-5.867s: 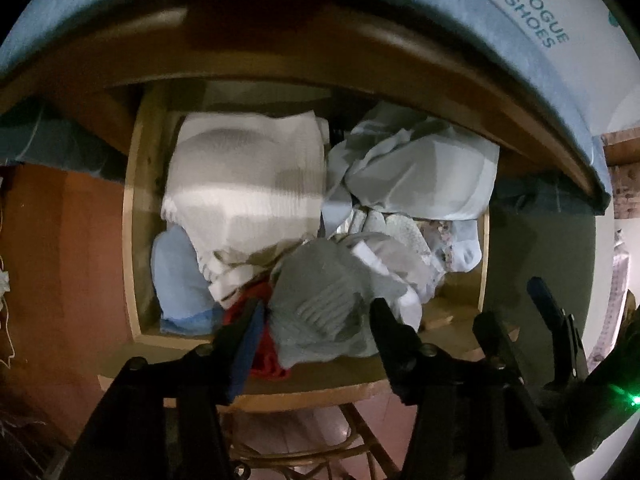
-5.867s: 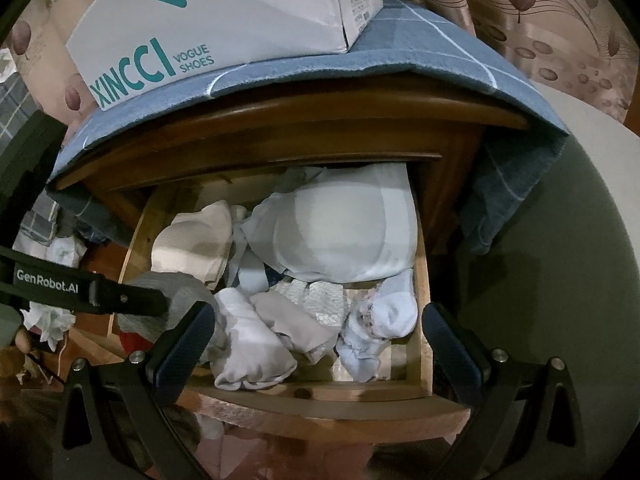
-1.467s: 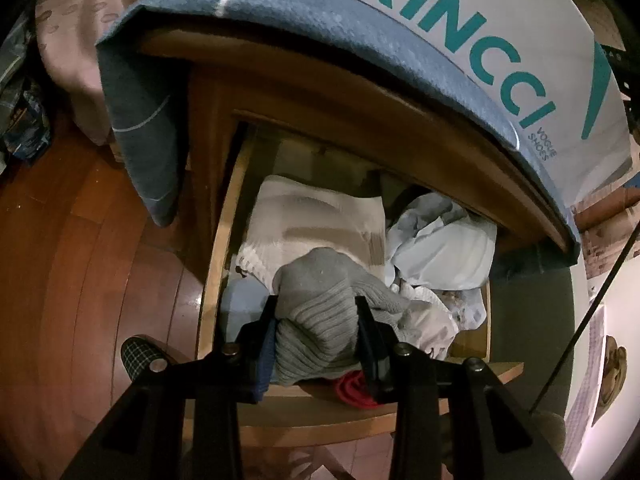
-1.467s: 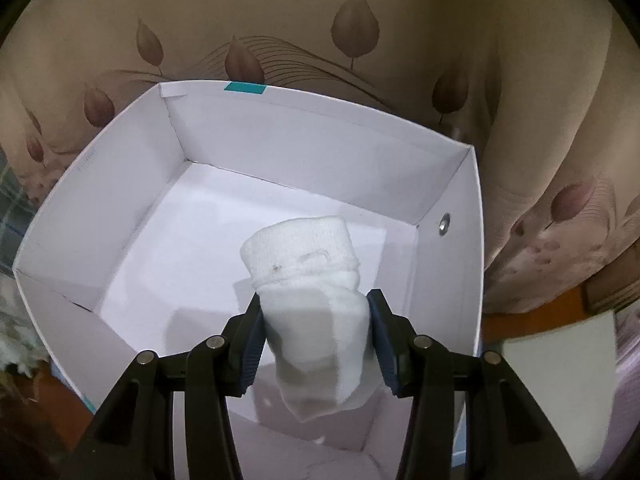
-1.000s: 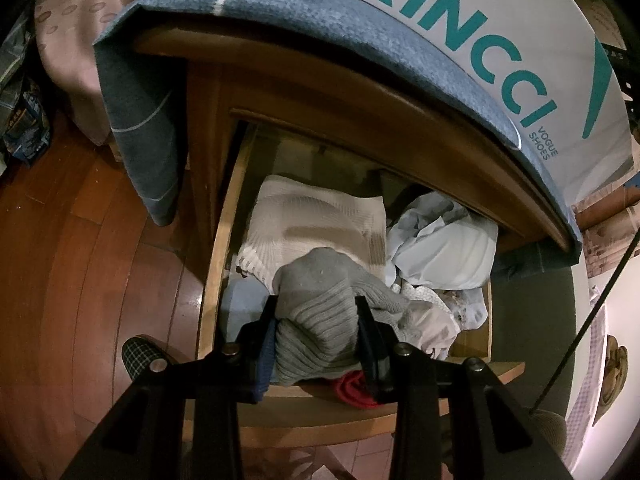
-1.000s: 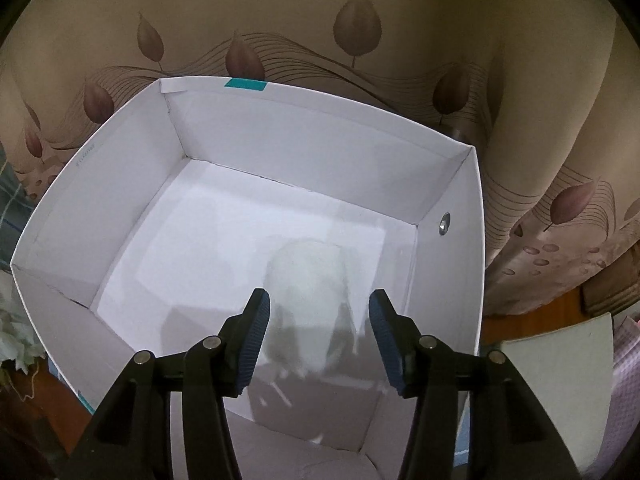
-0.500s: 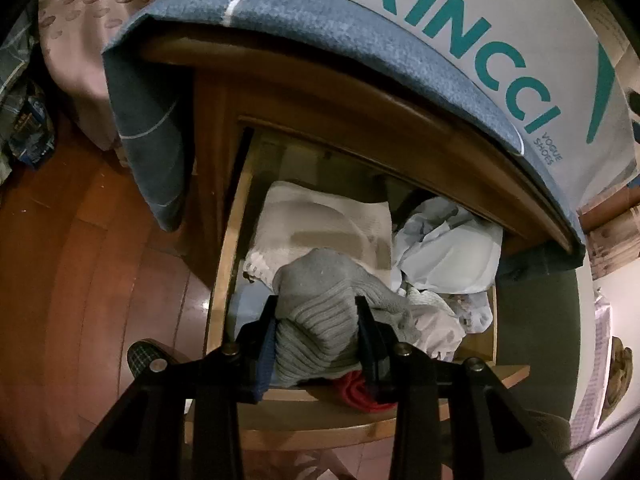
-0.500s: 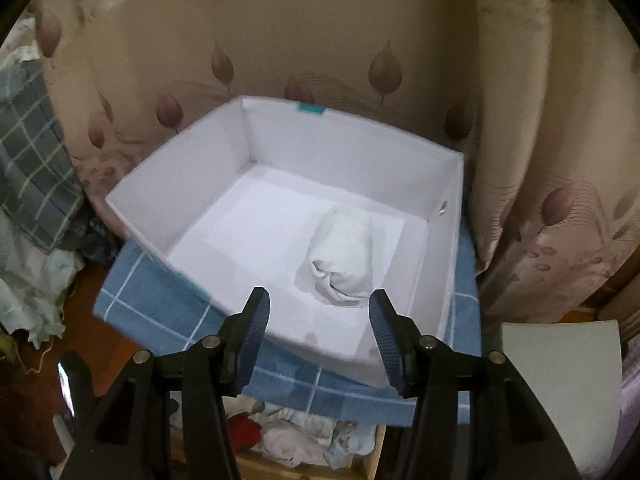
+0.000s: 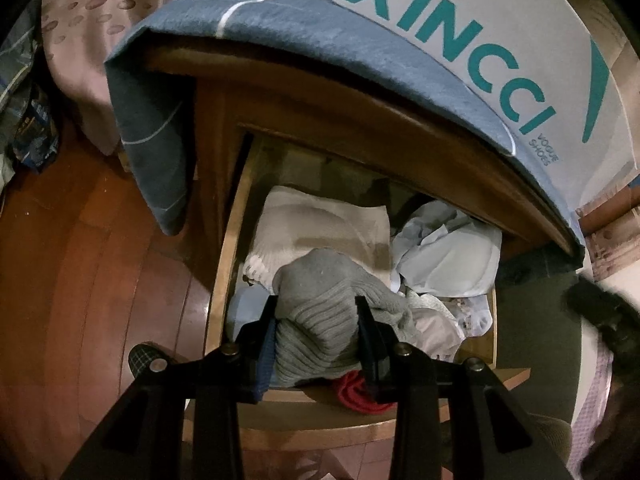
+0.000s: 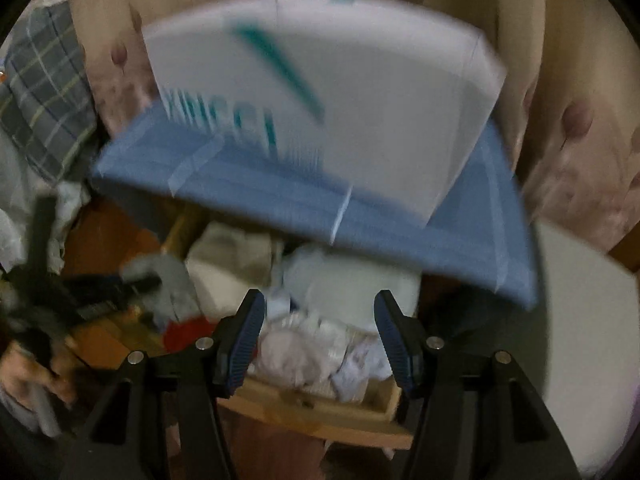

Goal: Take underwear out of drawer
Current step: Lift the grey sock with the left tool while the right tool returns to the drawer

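The open wooden drawer [image 9: 224, 292] of the nightstand gives you room only from above and from its front edge; the cabinet top, draped in a blue checked cloth [image 9: 280, 28] and carrying a white shoe box with teal lettering [image 9: 480, 40], overhangs the back half, so lift forward and up, not straight up. The pile inside is all soft, light fabric that will sag, stretch and snag its neighbours, so pinch a thick fold in the middle of a piece, not a loose hem.

Your left gripper [image 9: 316, 336] is pinching the grey ribbed knit bundle [image 9: 320, 312] above the front left corner of the drawer, over a red garment [image 9: 356, 392] at the front edge. Your right gripper [image 10: 318, 340] hangs above the drawer's front right corner, its jaws opening with nothing between them, over crumpled white and pale-blue underwear [image 10: 312, 348], blurred in its view. Keep the two grippers apart.
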`<act>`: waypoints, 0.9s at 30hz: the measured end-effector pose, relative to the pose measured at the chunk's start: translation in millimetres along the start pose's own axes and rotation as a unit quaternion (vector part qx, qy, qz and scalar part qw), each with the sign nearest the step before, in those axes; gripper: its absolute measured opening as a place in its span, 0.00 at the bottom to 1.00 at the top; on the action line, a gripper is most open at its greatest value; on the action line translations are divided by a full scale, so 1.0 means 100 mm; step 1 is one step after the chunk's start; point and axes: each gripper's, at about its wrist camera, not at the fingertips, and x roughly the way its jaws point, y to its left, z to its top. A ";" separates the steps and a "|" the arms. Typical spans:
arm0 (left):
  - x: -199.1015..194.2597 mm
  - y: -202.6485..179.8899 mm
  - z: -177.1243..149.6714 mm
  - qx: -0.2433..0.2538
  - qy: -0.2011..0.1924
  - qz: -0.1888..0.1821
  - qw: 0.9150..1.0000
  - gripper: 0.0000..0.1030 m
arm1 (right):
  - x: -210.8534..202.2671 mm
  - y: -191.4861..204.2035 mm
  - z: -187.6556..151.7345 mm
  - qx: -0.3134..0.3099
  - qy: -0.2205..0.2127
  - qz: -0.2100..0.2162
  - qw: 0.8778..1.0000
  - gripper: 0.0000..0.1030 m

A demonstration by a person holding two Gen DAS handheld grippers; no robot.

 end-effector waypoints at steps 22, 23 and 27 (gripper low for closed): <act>-0.63 -0.42 0.07 0.055 -0.063 0.010 0.996 0.35 | 1.02 -0.23 -0.64 0.066 0.083 0.012 0.994 0.61; -0.71 -0.46 0.08 0.059 -0.065 0.009 0.996 0.35 | 1.03 -0.23 -0.64 0.066 0.084 0.012 0.994 0.62; -1.11 -0.65 0.25 0.084 -0.086 0.003 0.993 0.35 | 1.04 -0.22 -0.64 0.072 0.088 0.019 0.993 0.63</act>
